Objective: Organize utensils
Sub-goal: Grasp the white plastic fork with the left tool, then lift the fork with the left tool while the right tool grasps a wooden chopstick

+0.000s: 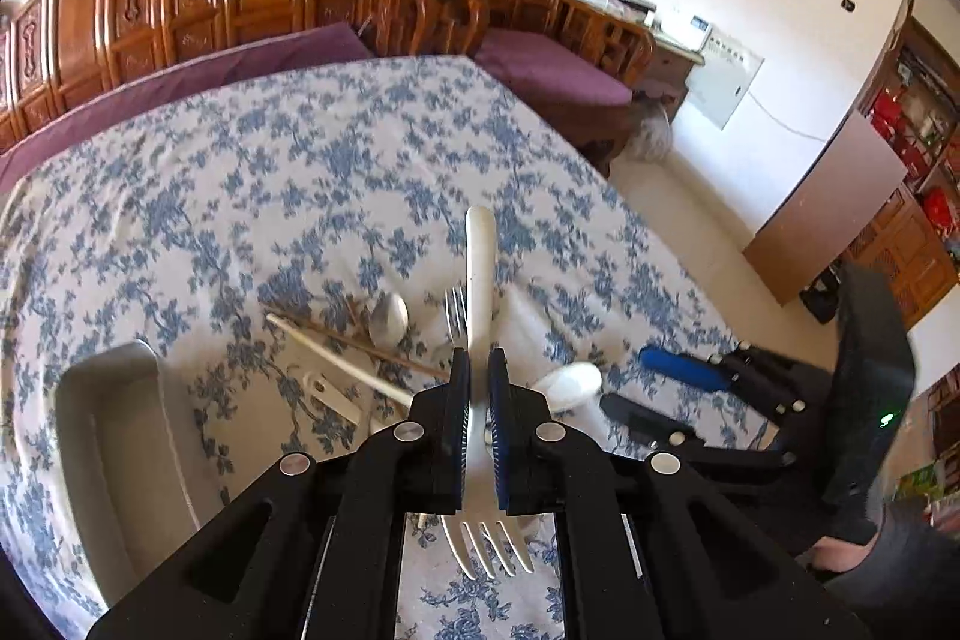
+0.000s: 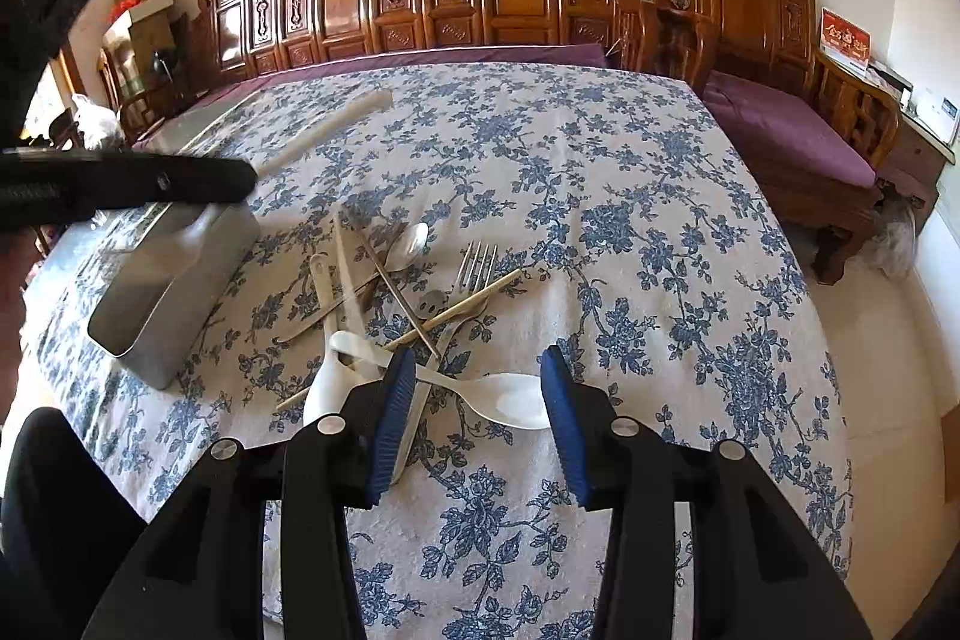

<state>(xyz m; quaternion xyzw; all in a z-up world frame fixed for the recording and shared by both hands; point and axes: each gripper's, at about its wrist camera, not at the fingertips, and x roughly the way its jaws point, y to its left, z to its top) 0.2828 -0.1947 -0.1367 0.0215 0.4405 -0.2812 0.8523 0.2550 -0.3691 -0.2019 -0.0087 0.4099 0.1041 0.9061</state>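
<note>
The left gripper [image 1: 478, 370] has its blue-padded fingers [image 1: 499, 418] pinching a white plastic fork [image 1: 480, 280] at mid-handle, lifted above the tabletop [image 1: 300, 160] in its blue-and-white floral cloth, tines pointing back toward the camera. Left of it stands a grey rectangular metal container [image 1: 114, 436]. The right gripper [image 2: 477, 388] hovers low at the near side of the utensil pile with its fingers [image 2: 564, 418] spread wide, a white plastic spoon [image 2: 510, 394] lying between them. Farther off lie a metal fork [image 2: 474, 268], a metal spoon [image 2: 411, 241] and crossed wooden chopsticks [image 2: 462, 304].
</note>
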